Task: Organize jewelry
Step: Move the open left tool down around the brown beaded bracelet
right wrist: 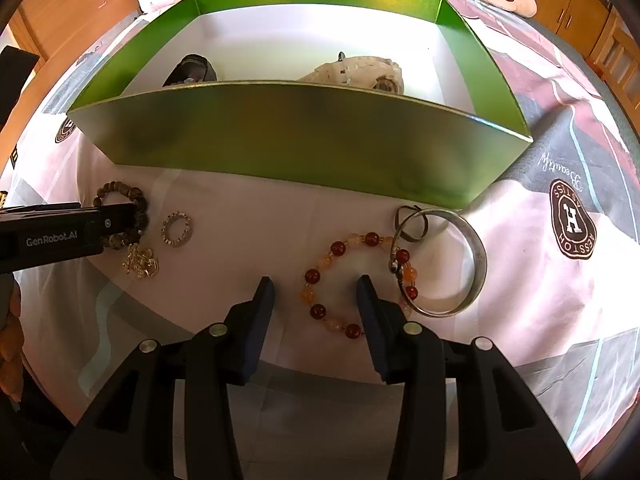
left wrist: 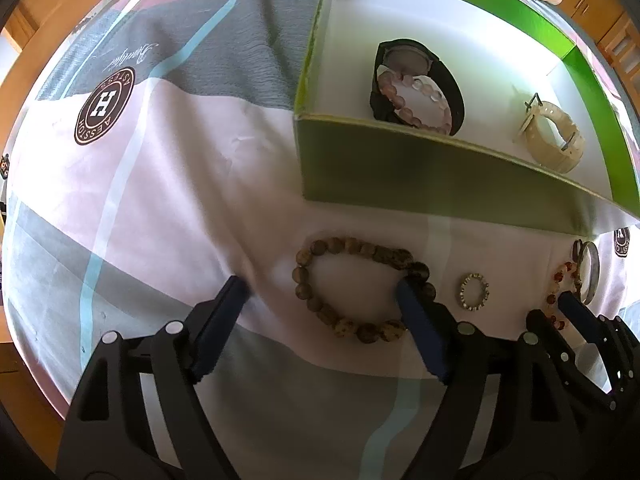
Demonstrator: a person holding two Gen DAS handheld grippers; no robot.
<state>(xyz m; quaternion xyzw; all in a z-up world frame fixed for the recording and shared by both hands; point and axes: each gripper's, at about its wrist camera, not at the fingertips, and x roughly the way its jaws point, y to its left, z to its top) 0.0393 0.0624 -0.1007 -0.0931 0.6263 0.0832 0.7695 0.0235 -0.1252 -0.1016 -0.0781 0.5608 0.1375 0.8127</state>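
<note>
- The left gripper (left wrist: pixel 322 290) stands wide open over the patterned bedsheet (left wrist: pixel 168 184), its right finger inside the loop of the brown bead bracelet (left wrist: pixel 360 288), its left finger outside; nothing is gripped.
- The right gripper (right wrist: pixel 316 286) is spread open around one side of the red-and-orange bead bracelet (right wrist: pixel 352 280), which lies flat, overlapping the silver bangle (right wrist: pixel 478 258).
- A small studded ring (left wrist: pixel 474 292) lies between the two bracelets.
- The green box (left wrist: pixel 400 168) at the sheet's far side holds a black watch (left wrist: pixel 452 84), a pink bead bracelet (left wrist: pixel 400 100) and a cream watch strap (left wrist: pixel 554 140).
</note>
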